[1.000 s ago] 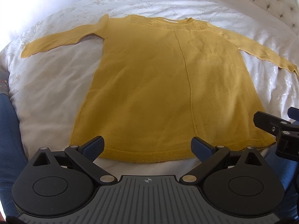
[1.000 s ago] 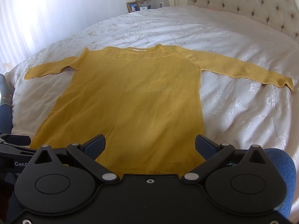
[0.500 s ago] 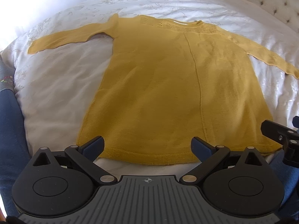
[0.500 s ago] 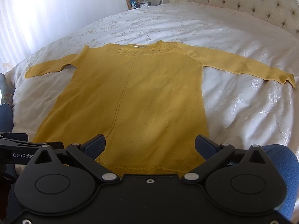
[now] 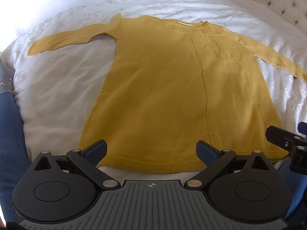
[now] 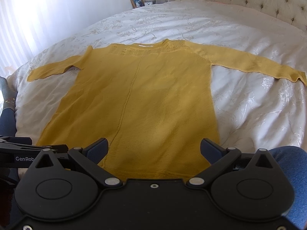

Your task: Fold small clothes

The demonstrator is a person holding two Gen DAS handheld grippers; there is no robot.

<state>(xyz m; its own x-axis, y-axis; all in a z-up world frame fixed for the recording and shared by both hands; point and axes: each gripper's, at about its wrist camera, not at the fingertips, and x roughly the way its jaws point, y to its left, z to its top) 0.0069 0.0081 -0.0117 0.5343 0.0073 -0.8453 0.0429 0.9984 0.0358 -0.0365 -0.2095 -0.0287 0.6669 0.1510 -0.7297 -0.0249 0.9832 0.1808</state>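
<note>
Yellow knit top (image 5: 172,88) lies flat, face up, on the white bedspread (image 5: 57,88); neckline away from me, hem (image 5: 153,165) nearest, both sleeves spread out to the sides; no fold made yet, by my judgement.

Far left: left sleeve (image 5: 65,41) runs out toward the bed edge, cuff near the drop; if I flip it carelessly it may slide off the side, since the spread slopes there.

My left gripper (image 5: 152,149) hovers just short of the hem, jaws wide apart, nothing between them; the pads straddle the left half of the hem. Risk: closing here could pinch the bedspread along with the knit, because the hem lies directly on the cloth; it could equally catch one layer only, leaving the back panel behind when lifted.

Centre: raised seam (image 6: 126,103) runs neck to hem; useful fold reference; the knit looks soft and stretchy, so uneven pulls would probably skew it.

My right gripper (image 6: 154,148) sits over the right half of the hem, jaws likewise spread, holding nothing; the two tools are close together, so a collision is possible if both move inward.

Far right: right sleeve (image 6: 255,65) reaches well out across the bed; a long carry, likely to twist.
</note>
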